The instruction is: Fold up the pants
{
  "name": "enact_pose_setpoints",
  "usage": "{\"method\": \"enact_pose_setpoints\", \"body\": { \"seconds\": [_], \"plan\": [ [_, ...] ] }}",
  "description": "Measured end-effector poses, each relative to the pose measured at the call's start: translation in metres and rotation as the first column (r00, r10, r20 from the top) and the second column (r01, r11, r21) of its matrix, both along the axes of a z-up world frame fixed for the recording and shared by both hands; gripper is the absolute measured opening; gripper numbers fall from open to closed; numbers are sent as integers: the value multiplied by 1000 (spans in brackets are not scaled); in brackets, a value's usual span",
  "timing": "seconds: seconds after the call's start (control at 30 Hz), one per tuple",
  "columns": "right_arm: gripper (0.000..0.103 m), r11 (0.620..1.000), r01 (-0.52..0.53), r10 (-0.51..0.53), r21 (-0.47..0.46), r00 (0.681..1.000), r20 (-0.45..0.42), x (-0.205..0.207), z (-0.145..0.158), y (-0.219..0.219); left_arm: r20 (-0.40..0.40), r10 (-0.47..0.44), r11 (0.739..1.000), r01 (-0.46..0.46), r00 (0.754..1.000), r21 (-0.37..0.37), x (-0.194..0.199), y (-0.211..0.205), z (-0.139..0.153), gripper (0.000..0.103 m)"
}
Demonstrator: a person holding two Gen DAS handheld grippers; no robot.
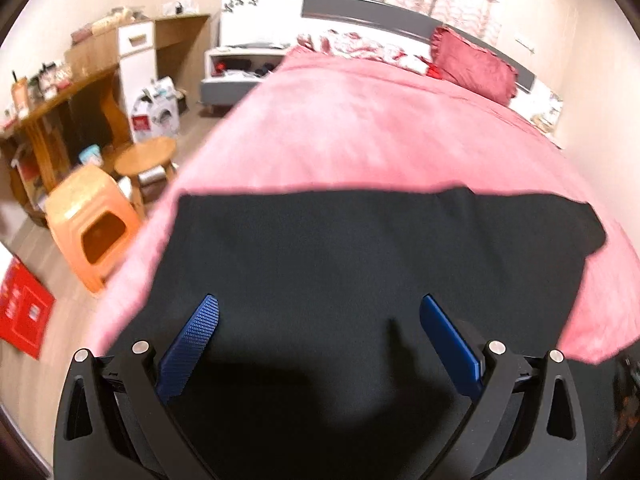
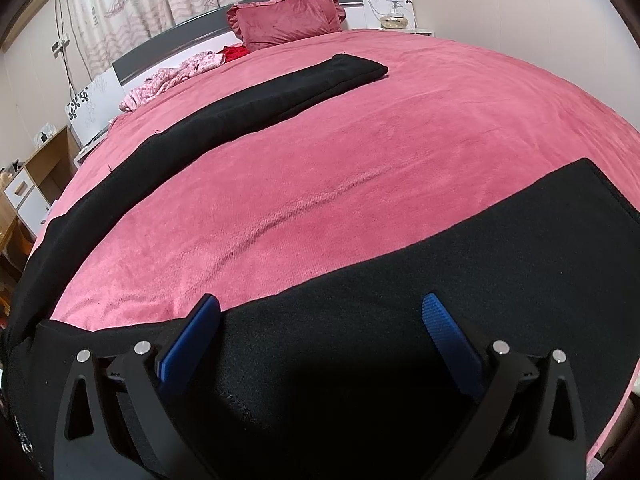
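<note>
Black pants lie spread on a pink bed cover. In the right wrist view one leg stretches toward the pillow and the other runs right along the near edge. My right gripper is open just above the near leg, holding nothing. In the left wrist view the pants form a wide black panel on the cover. My left gripper is open above that panel, holding nothing. Blue pads show on its fingers.
A dark pink pillow and crumpled pink clothes lie at the headboard. Left of the bed stand an orange plastic stool, a round wooden stool, a wooden desk and a nightstand.
</note>
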State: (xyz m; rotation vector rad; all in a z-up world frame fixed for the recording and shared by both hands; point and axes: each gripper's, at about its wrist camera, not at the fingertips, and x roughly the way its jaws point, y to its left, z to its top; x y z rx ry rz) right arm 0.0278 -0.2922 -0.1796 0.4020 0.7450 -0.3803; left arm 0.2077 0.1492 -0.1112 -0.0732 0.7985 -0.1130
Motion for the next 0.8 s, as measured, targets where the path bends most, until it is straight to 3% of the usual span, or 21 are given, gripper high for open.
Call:
{"method": "enact_pose_setpoints", "body": {
  "seconds": [0.17,0.4,0.57,0.8],
  "plan": [
    [101,1000,1,-2,-13,1000,-13,1,-1,1,41,61,997,-62,997,37,42,24,15,100],
    [101,1000,1,-2,-11,1000,-12,2,-1,1,-23,103,988,-100,994,115,95,39,1,100],
    [101,1000,2,-2,-13,1000,-15,2,-1,1,-126,149,987,-139,981,86,129,52,-17,99],
    [101,1000,3,-3,-11,1000,-15,2,-1,2,-246,234,968,-250,940,-33,154,68,-38,99]
  ]
}}
